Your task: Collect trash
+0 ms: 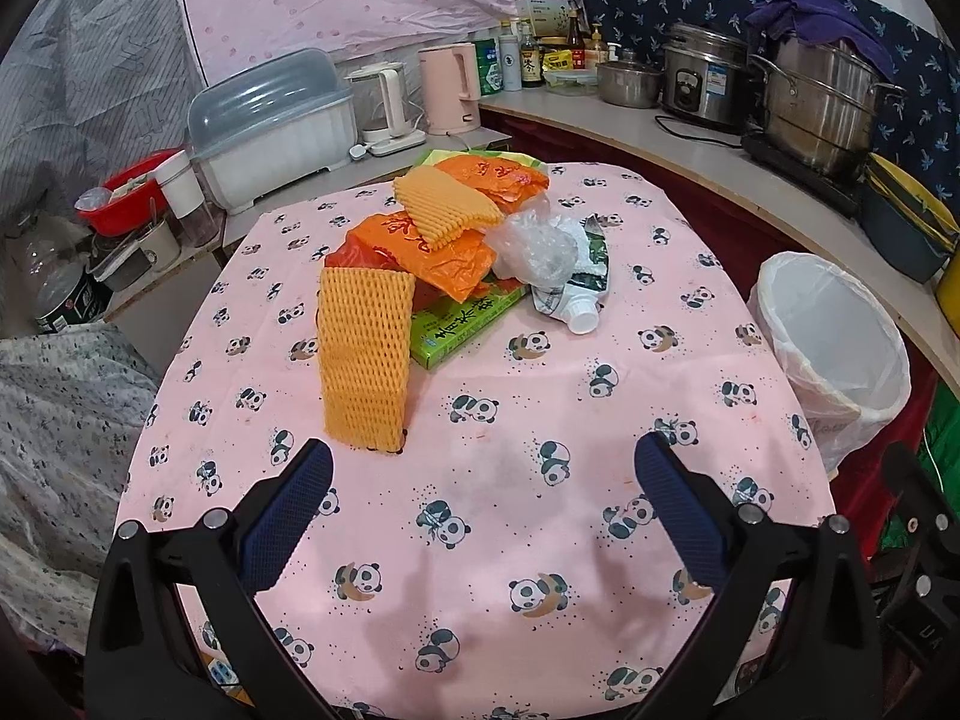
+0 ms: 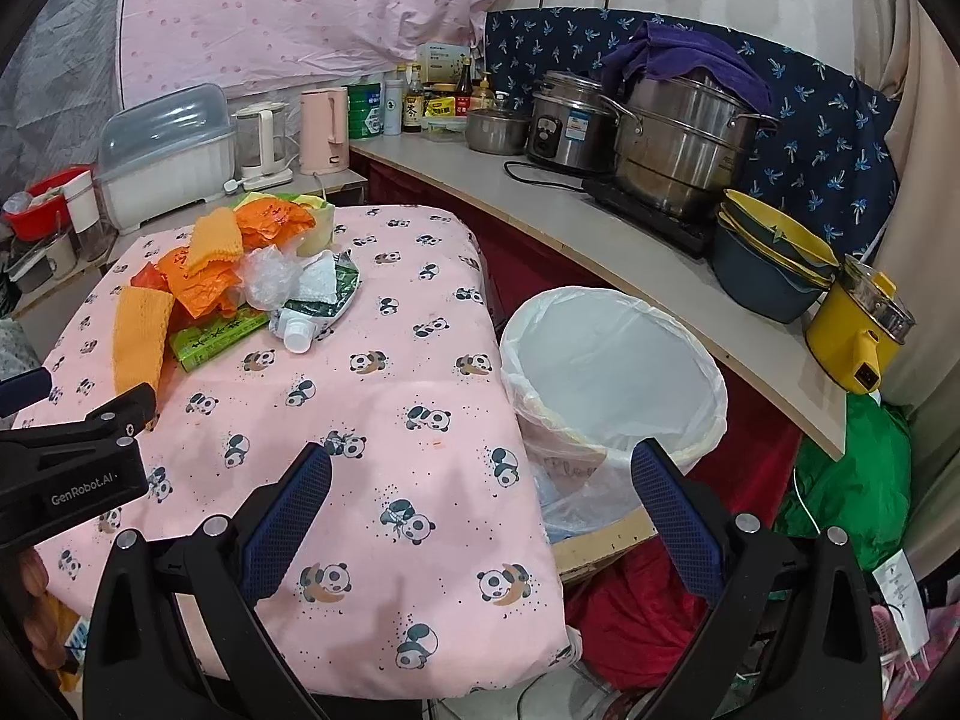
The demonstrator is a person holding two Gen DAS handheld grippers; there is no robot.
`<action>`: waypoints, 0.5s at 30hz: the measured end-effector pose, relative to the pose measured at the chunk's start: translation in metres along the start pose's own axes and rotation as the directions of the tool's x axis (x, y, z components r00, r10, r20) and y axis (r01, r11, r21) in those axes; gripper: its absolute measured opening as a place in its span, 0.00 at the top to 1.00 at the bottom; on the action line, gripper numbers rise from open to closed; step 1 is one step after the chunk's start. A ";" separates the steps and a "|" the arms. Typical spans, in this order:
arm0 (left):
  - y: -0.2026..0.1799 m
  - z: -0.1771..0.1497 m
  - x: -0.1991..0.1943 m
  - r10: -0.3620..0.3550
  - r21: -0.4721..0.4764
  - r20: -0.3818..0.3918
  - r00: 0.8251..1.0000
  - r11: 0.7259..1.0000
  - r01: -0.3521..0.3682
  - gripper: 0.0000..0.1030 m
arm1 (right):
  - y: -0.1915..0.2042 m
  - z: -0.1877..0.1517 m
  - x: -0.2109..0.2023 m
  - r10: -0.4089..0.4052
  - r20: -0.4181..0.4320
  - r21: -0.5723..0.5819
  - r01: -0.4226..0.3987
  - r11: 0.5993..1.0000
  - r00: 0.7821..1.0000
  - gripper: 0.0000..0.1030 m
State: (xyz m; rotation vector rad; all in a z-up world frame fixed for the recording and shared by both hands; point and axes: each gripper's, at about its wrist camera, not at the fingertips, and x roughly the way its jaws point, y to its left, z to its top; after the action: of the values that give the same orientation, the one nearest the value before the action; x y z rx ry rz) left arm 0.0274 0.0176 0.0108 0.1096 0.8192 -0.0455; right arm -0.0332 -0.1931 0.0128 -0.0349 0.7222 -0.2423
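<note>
Two foam nets (image 1: 364, 360) (image 1: 445, 207), one green box (image 1: 465, 324), one crumpled clear bag (image 1: 534, 249), one lined bin (image 1: 834, 342).

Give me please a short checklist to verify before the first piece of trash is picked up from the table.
1. Left claw open, empty: ok.
2. Right claw open, empty: ok.
3. Foam net sleeve nearest the left claw, nothing lying on it: ok.
4. Bin lined, mouth open, beside the table: ok.
5. Squeezed tube free of the clear plastic wrap: not ok, the wrap lies on it.
6. Green box uncovered: not ok, orange bags lie on it.
</note>
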 end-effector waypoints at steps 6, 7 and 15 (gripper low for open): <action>0.018 0.007 0.020 -0.007 -0.023 -0.004 1.000 1.000 0.007 0.07 | 0.014 0.012 0.013 0.008 -0.001 -0.006 -0.008 1.000 1.000 0.06; 0.021 0.008 0.023 -0.011 -0.027 -0.007 1.000 1.000 0.011 0.07 | 0.017 0.014 0.016 0.010 0.001 -0.010 -0.010 1.000 1.000 0.06; 0.053 0.016 0.062 -0.051 -0.068 -0.035 0.998 0.997 0.048 0.07 | 0.052 0.038 0.047 0.073 0.002 -0.016 -0.073 0.997 0.997 0.06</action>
State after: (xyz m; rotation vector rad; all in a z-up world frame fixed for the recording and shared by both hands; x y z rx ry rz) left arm 0.0857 0.0681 -0.0200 0.0271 0.8591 -0.0631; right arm 0.0362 -0.1551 0.0047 -0.0242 0.7217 -0.1663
